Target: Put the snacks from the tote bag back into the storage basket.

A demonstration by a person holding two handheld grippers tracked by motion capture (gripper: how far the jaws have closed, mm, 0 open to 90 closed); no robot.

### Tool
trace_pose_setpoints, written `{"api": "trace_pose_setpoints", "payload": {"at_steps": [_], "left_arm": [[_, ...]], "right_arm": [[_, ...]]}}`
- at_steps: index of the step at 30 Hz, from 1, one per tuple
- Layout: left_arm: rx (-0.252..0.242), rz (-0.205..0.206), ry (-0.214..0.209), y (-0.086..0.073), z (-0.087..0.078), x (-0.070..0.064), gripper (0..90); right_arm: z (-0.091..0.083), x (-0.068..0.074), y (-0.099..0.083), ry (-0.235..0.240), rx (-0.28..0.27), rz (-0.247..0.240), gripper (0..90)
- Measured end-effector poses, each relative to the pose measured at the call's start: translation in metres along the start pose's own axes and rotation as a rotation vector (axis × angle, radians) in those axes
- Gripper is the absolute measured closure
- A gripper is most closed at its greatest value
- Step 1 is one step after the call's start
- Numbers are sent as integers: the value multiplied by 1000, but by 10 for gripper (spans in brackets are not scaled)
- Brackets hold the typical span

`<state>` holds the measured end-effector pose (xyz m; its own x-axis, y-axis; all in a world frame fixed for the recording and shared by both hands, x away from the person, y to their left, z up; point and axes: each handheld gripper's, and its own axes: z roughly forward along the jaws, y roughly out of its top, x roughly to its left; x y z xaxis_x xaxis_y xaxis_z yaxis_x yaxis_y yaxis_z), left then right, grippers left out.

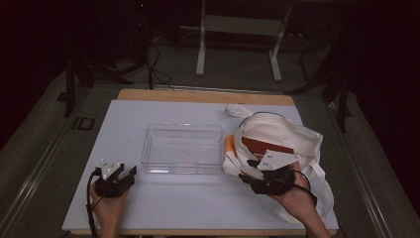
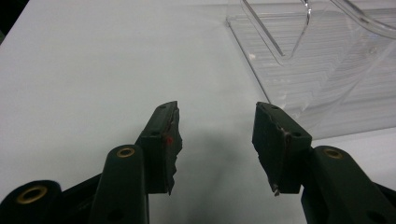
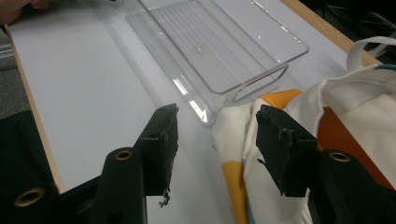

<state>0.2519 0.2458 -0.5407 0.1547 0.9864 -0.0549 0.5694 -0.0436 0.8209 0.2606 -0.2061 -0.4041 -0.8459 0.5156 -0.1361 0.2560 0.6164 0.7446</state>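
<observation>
One clear plastic bin [image 1: 182,148] sits at the table's centre, with nothing countable inside it. One cream cloth tote bag [image 1: 292,136] lies at about three o'clock from the bin, touching its short side. Inside the bag's mouth shows one reddish-brown flat item [image 1: 266,147], and one orange piece [image 1: 230,147] peeks out at the bag's nine o'clock edge; what lies deeper in the bag cannot be counted. Two grippers are on the table: the left gripper [image 1: 125,174] at seven o'clock and the right gripper [image 1: 246,177] at four o'clock. One white mat [image 1: 124,124] covers the tabletop.
</observation>
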Motion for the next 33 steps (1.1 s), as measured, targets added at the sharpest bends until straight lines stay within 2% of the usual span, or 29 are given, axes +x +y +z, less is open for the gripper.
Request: {"api": "trace_pose_setpoints", "payload": {"at_steps": [14,20,33], "left_arm": [[0,-2,-2,0,0,0,515],[-1,-2,-3,0,0,0,515],[-1,-2,-2,0,0,0,513]], "right_arm": [[-9,-13,1,-24,5,4,473],[-13,-20,-1,-33,8,21,467],[-16,-40,-14,-56,20,53,461]]}}
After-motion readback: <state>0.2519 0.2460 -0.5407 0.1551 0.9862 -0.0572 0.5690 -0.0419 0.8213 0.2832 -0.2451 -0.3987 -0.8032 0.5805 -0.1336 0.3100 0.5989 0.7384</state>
